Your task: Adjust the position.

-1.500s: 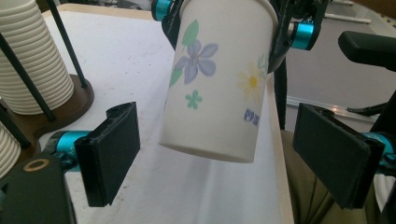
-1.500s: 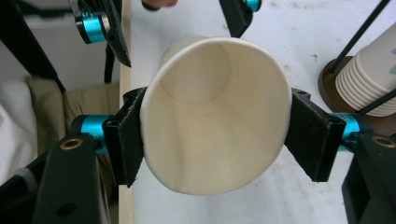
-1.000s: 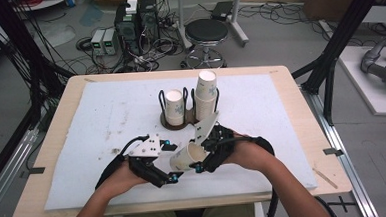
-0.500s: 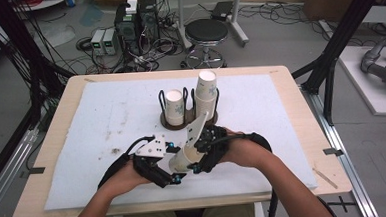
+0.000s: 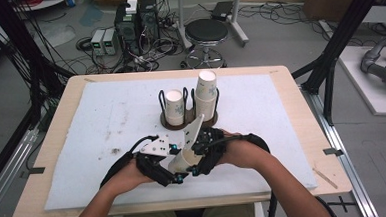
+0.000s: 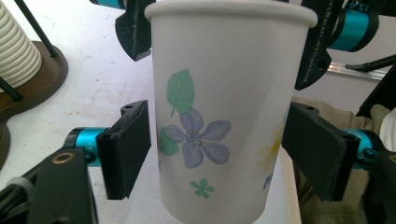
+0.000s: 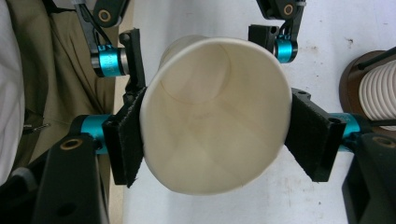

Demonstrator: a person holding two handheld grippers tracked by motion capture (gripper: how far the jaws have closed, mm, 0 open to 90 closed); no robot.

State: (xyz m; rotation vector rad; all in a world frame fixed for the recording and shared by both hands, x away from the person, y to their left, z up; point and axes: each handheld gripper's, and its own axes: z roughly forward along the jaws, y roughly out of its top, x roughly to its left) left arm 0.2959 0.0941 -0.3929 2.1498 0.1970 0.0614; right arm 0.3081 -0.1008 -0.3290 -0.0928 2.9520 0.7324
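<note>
1. High view, at the left: the person's left hand (image 5: 127, 174) comes in from the bottom edge and carries the left claw (image 5: 172, 175) low over the white mat (image 5: 82, 144) on the table (image 5: 55, 103).
2. Left gripper view: the left claw's (image 6: 217, 151) 2 black pads flank a paper cup (image 6: 224, 116) printed with a blue flower and green leaves. Its jaws have just been closing, with the cup between them. A narrow gap shows at the left pad, and the right pad sits at the cup's edge, so this claw is not yet pressing.
3. High view, centre: the cup (image 5: 184, 161) lies tilted between both claws, near the table's front edge.
4. Behind it, a brown wire holder (image 5: 189, 119) carries 1 cup (image 5: 174, 105) and a taller cup stack (image 5: 206, 95).
5. Right gripper view: the right claw (image 7: 215, 140) grips the cup (image 7: 210, 144) at its open rim, both pads pressing so that the mouth is squeezed slightly oval.
6. High view, at the right: the right hand (image 5: 243, 151) holds the right claw (image 5: 198, 153) just beside the left one.
</note>
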